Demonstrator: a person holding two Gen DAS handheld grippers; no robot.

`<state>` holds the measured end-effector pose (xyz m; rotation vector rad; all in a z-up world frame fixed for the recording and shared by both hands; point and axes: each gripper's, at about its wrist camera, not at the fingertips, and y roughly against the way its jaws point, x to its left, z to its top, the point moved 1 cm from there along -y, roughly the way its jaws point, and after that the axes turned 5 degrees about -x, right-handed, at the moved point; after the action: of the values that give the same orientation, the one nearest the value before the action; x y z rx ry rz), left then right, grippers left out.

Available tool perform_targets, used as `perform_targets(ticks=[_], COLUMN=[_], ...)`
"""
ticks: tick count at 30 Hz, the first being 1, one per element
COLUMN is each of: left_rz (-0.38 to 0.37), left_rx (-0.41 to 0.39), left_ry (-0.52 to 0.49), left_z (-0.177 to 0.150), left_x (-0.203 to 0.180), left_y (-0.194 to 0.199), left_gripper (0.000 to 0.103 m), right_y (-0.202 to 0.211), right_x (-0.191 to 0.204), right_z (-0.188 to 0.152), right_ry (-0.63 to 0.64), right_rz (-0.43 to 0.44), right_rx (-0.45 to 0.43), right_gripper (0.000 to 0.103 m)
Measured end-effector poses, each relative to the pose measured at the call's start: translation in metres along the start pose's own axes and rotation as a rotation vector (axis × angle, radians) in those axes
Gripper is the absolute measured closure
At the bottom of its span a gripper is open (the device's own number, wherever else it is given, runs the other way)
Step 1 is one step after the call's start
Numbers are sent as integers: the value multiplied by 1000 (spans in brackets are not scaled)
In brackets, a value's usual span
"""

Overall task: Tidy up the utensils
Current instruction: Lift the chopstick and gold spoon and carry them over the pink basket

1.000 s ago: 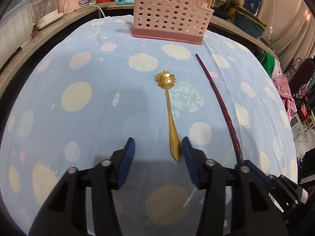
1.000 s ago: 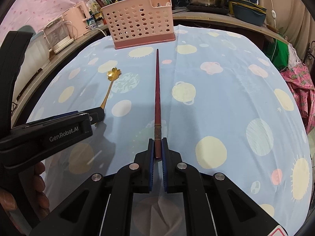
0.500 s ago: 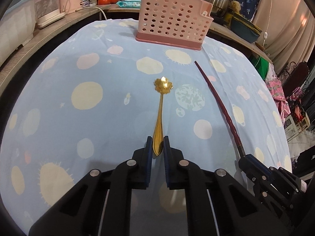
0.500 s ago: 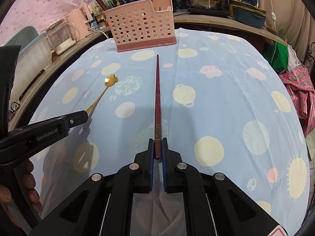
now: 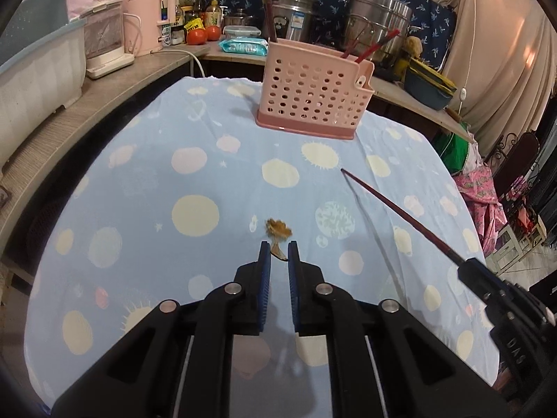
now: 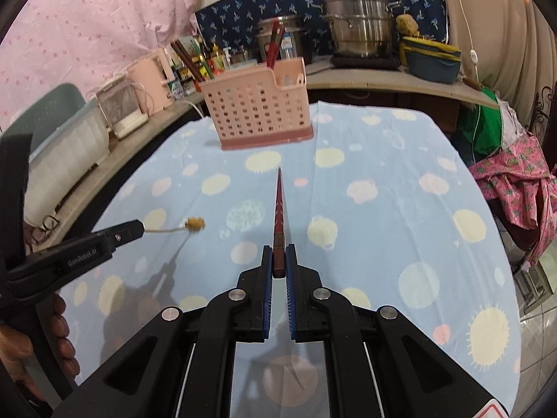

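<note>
While left gripper [image 5: 279,251] is pinching gold spoon [image 5: 277,232] above tablecloth [image 5: 195,174], right gripper [image 6: 278,257] is clamping red chopstick [image 6: 279,209] (tip aiming at pink basket [image 6: 257,118]).

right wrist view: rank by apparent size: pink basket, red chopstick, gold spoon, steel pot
1. Basket, largest.
2. Pot, clearly smaller, though it sits farther back.
3. Chopstick, foreshortened because it points away from the camera.
4. Spoon, smallest; partly hidden in the left gripper.
</note>
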<state>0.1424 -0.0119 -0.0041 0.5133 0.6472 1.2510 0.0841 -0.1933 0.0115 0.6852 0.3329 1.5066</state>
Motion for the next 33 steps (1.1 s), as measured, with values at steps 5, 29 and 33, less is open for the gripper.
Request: perform_targets(ticks=[5,29,33], left_rz=[1,1,8], left_rx=[-20,-151,-184], left_ry=[-9,-118,-124], left_z=[8,85,110], left_x=[1,-20,-24], left_y=[8,44,43], left_gripper=[94,102,102], right_y=[17,46,40], right_x=[2,4,3], right_z=[18,119,140], right_ry=[-5,-39,-49], right_rz=[21,101,109], right_rx=[-48,-219,-244], right_gripper=[96,96,96])
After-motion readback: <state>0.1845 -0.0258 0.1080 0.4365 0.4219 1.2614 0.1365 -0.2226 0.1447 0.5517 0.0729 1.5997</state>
